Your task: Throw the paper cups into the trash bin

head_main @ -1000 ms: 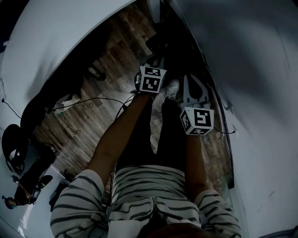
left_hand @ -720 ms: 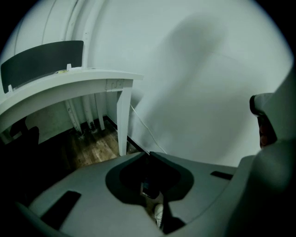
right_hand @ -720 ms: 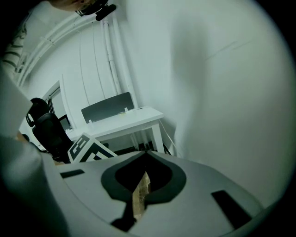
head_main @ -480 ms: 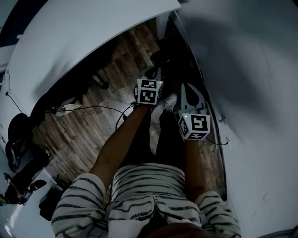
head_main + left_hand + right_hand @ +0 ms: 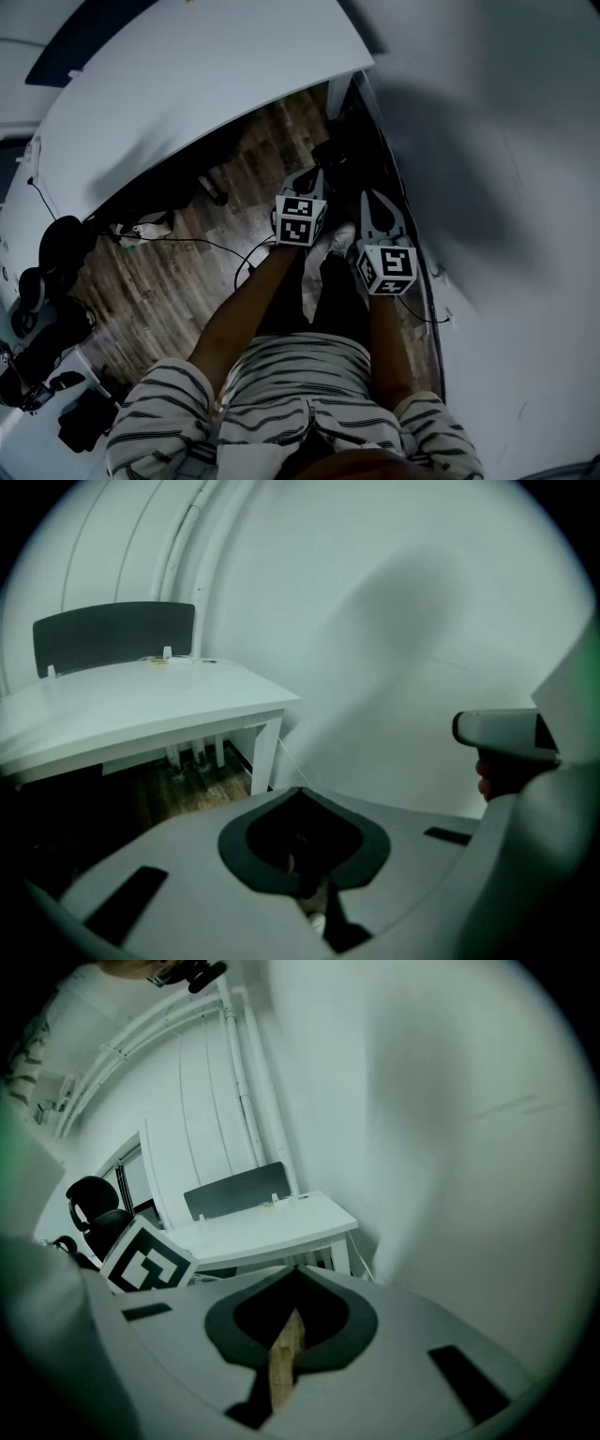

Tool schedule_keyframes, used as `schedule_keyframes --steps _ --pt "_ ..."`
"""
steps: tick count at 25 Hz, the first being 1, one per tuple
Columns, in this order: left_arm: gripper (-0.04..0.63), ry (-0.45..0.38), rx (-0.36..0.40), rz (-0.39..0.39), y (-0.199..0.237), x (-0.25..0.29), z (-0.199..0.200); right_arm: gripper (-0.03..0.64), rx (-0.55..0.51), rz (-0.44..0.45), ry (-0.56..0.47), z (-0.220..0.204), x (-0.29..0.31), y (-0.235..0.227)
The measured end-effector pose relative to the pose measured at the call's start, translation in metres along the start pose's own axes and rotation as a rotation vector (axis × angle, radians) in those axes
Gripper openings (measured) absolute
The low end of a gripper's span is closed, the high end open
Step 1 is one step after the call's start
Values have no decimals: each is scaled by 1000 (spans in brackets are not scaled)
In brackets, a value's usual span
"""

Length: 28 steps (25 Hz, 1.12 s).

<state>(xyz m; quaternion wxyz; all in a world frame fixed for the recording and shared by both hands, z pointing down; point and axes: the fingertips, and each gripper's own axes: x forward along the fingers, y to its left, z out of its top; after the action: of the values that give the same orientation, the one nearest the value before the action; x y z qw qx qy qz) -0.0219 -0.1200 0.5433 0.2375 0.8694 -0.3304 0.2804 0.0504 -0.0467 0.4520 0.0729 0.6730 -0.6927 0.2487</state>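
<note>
No paper cups and no trash bin appear in any view; such cups are judged light, thin-walled and easily crushed, best pinched gently at the stiffer rim. The left gripper has just closed fully, on nothing. The right gripper also stands shut and empty, only wood floor showing through the slit between its jaws.

you have no words, numbers or brand names to read anywhere here. the only printed signs are the black-and-white square markers on the left cube and the right cube; they show block patterns, not letters.
</note>
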Motion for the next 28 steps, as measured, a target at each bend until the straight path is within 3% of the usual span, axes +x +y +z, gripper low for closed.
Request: schedule_keyframes --steps 13,28 --pt "23 -109 -9 48 18 -74 43 11 -2 68 -41 46 -13 36" --pt "23 -279 -40 65 18 -158 111 11 -79 152 -115 107 -30 85"
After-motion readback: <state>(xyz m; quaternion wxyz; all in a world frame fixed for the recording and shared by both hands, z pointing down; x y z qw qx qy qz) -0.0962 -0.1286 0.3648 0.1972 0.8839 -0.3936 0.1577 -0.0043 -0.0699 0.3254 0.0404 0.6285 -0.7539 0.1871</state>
